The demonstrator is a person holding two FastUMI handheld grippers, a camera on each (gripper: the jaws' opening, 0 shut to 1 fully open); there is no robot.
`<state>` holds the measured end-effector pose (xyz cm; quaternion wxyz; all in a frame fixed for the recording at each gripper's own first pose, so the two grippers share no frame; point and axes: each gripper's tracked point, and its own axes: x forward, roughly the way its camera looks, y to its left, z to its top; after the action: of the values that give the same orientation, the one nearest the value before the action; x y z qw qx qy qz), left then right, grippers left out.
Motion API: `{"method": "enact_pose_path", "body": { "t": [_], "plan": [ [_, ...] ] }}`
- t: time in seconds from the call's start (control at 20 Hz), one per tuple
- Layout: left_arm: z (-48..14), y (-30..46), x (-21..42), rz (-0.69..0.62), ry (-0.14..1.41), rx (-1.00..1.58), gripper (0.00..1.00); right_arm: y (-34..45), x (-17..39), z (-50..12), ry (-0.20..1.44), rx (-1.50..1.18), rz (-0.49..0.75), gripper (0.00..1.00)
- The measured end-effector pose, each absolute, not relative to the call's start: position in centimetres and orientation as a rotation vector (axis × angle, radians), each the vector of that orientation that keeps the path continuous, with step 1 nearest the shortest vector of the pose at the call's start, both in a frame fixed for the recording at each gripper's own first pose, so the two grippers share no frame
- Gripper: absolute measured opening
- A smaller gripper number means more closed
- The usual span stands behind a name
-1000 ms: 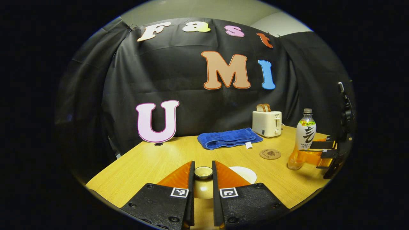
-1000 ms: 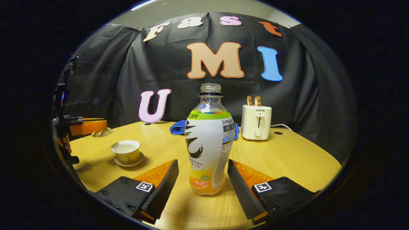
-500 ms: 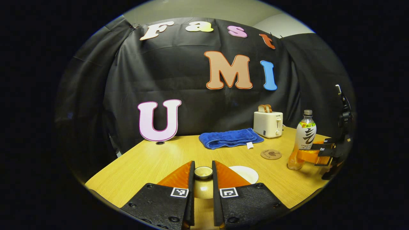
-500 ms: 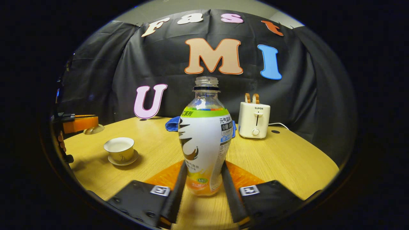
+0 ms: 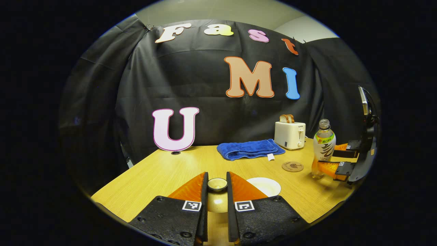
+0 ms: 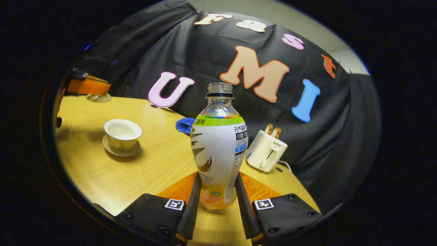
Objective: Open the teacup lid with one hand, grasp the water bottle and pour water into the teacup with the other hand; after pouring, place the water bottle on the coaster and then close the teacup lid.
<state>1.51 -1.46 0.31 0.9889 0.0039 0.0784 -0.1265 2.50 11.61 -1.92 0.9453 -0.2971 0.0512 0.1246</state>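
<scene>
Pale ceramic describes the small round teacup lid [image 5: 217, 185], clamped by its knob between the jaws of the left gripper [image 5: 217, 201] and held clear of the cup. The open cream teacup [image 6: 122, 134] stands on its saucer toward the left edge of the light wooden table [image 6: 150, 164]. The right gripper [image 6: 216, 200] has both fingers pressed on the lower body of the uncapped clear plastic water bottle with a white and green label [image 6: 218, 150]. In the left gripper view the bottle stands near the right edge, just beside the round brown coaster [image 5: 292, 166]; whether its base has left the table cannot be told.

Risks: the grip sits low on a tall, narrow-waisted bottle, so tipping it could let it slip or pivot between the fingers. With no cap, a hasty tilt would spill short of the cup.

The liquid level behind the label is hard to make out. The cup's saucer is partly hidden behind the left fingers [image 5: 191, 208].
</scene>
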Motion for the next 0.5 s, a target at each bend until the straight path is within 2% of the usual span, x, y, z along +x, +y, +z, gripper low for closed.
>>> {"method": "enact_pose_path", "body": {
  "t": [0.2,0.5],
  "plan": [
    [0.8,-0.7,1.3,-0.242,0.141,-0.009,0.20,13.0,3.7,0.0,0.005,-0.813,0.239,0.60],
    [1.9,0.7,1.0,-0.228,0.110,-0.010,0.20,15.6,4.1,-0.4,-0.051,-1.014,0.261,0.60]
  ]
}}
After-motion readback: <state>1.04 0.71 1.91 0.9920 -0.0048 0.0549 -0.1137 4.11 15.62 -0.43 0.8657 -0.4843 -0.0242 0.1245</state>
